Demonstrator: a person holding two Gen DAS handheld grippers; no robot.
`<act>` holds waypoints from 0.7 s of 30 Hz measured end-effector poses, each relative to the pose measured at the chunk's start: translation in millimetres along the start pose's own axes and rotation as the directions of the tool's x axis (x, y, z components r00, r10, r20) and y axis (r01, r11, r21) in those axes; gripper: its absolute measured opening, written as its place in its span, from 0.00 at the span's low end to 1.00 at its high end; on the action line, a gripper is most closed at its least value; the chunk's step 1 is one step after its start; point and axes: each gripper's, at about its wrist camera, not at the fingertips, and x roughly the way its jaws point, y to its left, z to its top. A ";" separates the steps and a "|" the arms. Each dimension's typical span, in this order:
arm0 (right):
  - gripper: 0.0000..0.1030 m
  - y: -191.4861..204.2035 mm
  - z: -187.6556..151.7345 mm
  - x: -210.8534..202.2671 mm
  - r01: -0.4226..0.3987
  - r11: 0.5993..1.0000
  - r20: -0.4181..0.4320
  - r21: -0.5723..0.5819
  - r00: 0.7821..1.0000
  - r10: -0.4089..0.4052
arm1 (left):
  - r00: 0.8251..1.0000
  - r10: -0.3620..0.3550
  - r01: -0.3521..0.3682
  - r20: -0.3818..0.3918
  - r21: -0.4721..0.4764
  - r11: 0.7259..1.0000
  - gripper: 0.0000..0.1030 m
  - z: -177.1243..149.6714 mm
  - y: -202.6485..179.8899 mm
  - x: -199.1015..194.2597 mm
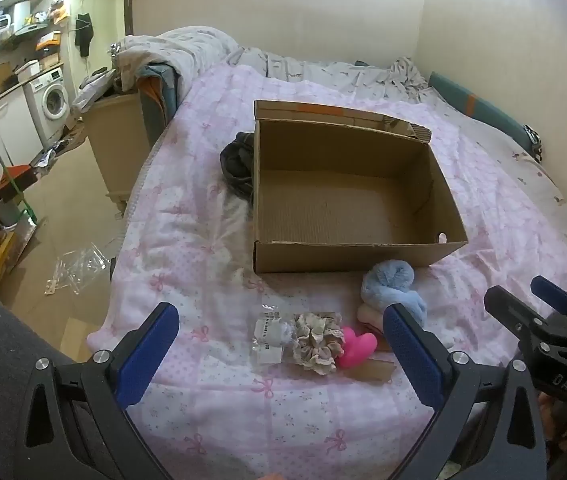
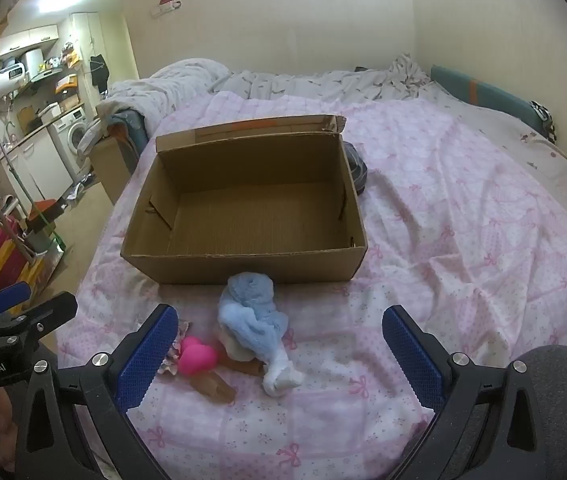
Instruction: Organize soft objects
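Two tongs hung over the near edge of the bed (image 1: 503, 208), both tipped downward and both spread about as wide as they go, with nothing between their blue pads. The left tongs (image 1: 279, 344) framed a small heap of soft things lying on the pink bow-print quilt (image 2: 463, 216): a beige lace scrunchie (image 1: 317, 342) sat roughly midway between its fingers, a clear plastic packet (image 1: 269, 334) touched the scrunchie on the side of the left finger, and a pink heart-shaped toy (image 1: 357, 346) touched it on the side of the right finger. Just beyond that right finger lay a fluffy light-blue plush piece (image 1: 389, 286).

From the right tongs (image 2: 279, 346), the same blue plush (image 2: 249, 304) lay ahead and between the fingers, nearer the left one, with a white end trailing toward the camera. The pink heart (image 2: 197, 358) sat just beside the left finger, resting on a brown item I could not identify.

Beyond both tongs stood an open cardboard box (image 1: 347, 256), its inside bare, its near wall close to the blue plush. A dark bundle of cloth (image 1: 237, 162) lay against the box's far side wall. The right tongs (image 1: 531, 300) showed at the edge of the left camera's view, well clear of the heap.
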 end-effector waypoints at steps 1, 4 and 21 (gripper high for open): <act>1.00 -0.1 0.1 0.3 -0.001 1.000 -0.002 0.001 1.000 0.001 | 1.000 0.000 0.000 -0.001 0.002 1.000 0.99 0.1 0.1 -0.1; 1.00 -0.1 0.3 0.1 -0.002 1.000 -0.001 0.002 1.000 0.002 | 1.000 -0.002 0.002 0.002 0.003 1.000 0.99 0.9 1.8 -1.2; 1.00 0.4 0.7 0.2 -0.001 1.000 -0.004 0.003 1.000 0.001 | 1.000 0.017 -0.017 0.005 0.010 1.000 0.99 3.2 -0.2 -1.9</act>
